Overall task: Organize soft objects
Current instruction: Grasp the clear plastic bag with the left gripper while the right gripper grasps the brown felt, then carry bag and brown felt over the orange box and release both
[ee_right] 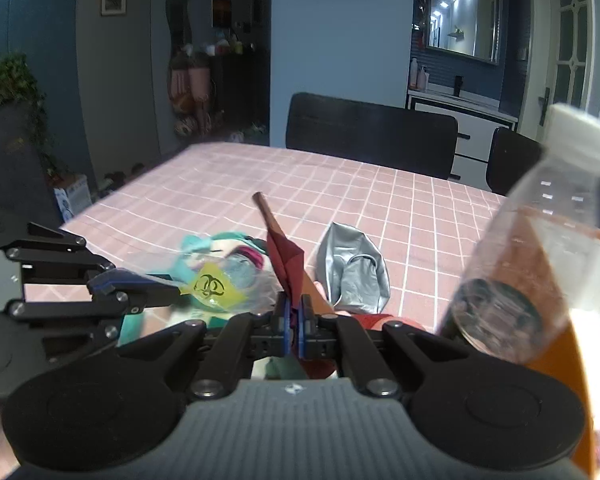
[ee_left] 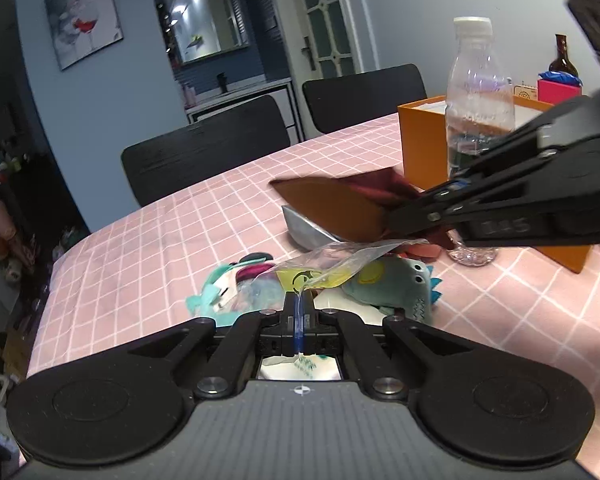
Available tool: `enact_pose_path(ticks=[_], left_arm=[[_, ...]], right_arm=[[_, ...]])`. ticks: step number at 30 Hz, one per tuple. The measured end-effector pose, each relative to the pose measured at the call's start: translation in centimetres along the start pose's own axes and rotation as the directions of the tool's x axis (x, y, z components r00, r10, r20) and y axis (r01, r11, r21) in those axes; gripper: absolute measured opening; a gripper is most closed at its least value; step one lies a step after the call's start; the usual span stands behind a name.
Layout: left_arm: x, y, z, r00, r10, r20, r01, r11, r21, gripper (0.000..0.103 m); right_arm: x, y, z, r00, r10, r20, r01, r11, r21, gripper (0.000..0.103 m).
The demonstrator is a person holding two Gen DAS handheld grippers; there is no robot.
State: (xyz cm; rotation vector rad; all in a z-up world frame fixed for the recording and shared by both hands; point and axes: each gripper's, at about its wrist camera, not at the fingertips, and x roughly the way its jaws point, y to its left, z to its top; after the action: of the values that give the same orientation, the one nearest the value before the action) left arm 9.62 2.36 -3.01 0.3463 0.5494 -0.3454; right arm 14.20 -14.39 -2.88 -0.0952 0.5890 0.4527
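My left gripper (ee_left: 299,304) is shut on the edge of a clear plastic bag (ee_left: 340,262) with a yellow biohazard label; it also shows in the right wrist view (ee_right: 224,286). My right gripper (ee_right: 296,312) is shut on a dark red and brown cloth (ee_right: 286,258), which it holds up above the table; the cloth also shows in the left wrist view (ee_left: 340,208). Under the bag lie a teal plush dinosaur (ee_left: 396,284) and a teal, pink and white plush toy (ee_left: 236,280). A silver soft pouch (ee_right: 354,268) lies on the table behind the cloth.
A pink checked tablecloth (ee_left: 160,240) covers the table. An orange box (ee_left: 424,140) stands at the right, with a clear plastic bottle (ee_left: 478,92) in front of it. Two black chairs (ee_left: 208,148) stand at the far edge. A brown bottle (ee_left: 562,56) and pink box stand farther back.
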Motion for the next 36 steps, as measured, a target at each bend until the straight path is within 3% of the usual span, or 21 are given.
enact_pose_path(ticks=[14, 23, 36], left_arm=[[-7.0, -2.7, -0.6, 0.997, -0.062, 0.037, 0.065, 0.992, -0.108, 0.000], [-9.9, -4.7, 0.2, 0.989, -0.118, 0.085, 0.128, 0.985, -0.115, 0.000], [-10.8, -11.0, 4.8, 0.950, -0.266, 0.163, 0.270, 0.963, -0.007, 0.000]], right_arm=[[-11.1, -2.3, -3.3, 0.996, 0.079, 0.041, -0.083, 0.990, 0.110, 0.001], [-15.7, -5.0, -6.2, 0.999, 0.035, 0.020, -0.038, 0.984, 0.174, 0.001], [-22.1, -8.7, -7.6, 0.993, -0.094, 0.072, 0.078, 0.977, 0.198, 0.001]])
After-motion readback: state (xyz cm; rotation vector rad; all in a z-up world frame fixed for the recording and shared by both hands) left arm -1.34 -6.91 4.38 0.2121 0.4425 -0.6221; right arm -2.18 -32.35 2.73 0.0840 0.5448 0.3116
